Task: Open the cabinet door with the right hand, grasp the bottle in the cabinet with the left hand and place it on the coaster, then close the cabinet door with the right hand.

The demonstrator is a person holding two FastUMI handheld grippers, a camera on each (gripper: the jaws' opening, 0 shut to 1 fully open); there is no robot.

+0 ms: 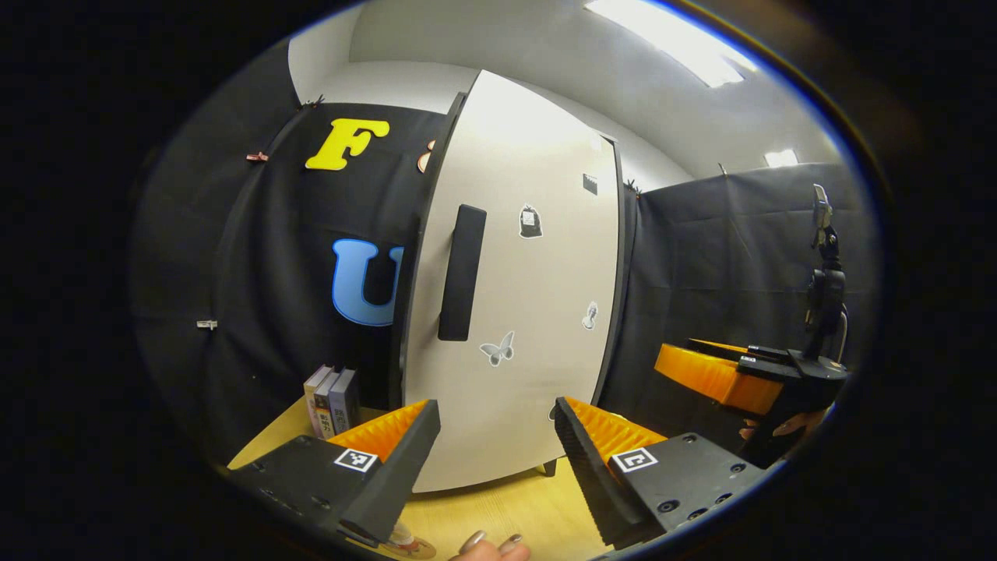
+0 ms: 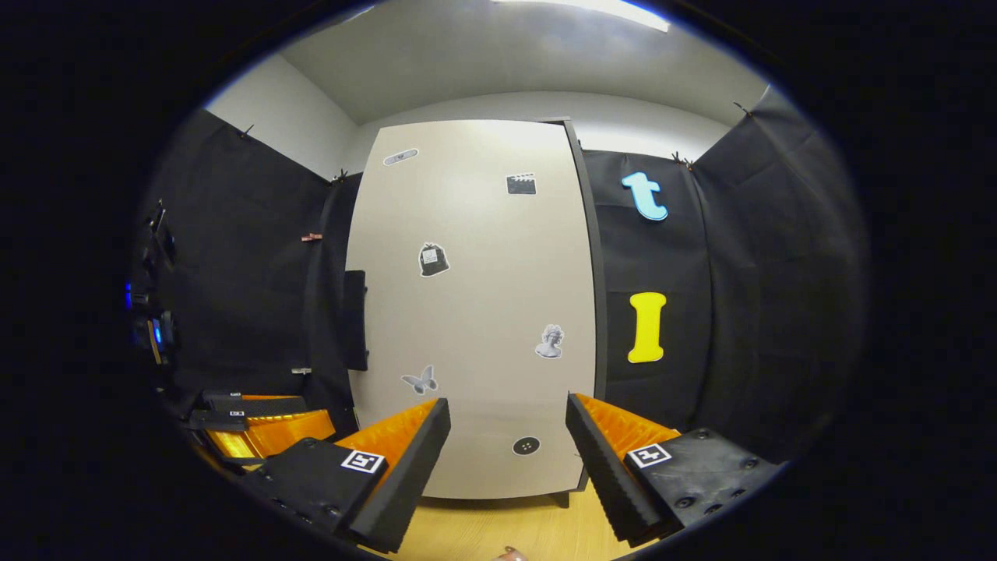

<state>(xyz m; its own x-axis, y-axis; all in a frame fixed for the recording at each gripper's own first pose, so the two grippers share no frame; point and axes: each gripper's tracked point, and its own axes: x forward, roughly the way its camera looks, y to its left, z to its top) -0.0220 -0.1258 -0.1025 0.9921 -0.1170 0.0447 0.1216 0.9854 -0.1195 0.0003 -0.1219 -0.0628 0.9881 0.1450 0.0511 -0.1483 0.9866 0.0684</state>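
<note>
Ahead: the closed white cabinet door [image 2: 475, 312] with stickers blocks the cabinet interior.
Left of door: upright books [image 1: 331, 401] stand near.
Near: bare light wooden tabletop [image 1: 506, 510] lies open.

Three books [image 1: 331, 399] stand upright on the wooden table [image 1: 498, 510] at the left, close against the booth's black cloth wall [image 1: 257, 257]. Small clips [image 1: 257, 157] pin that cloth in the left gripper view. A ceiling light [image 1: 670, 40] glows overhead. At the right of the same view, a black stand [image 1: 826, 273] rises upright, holding a small device at its top.
</note>
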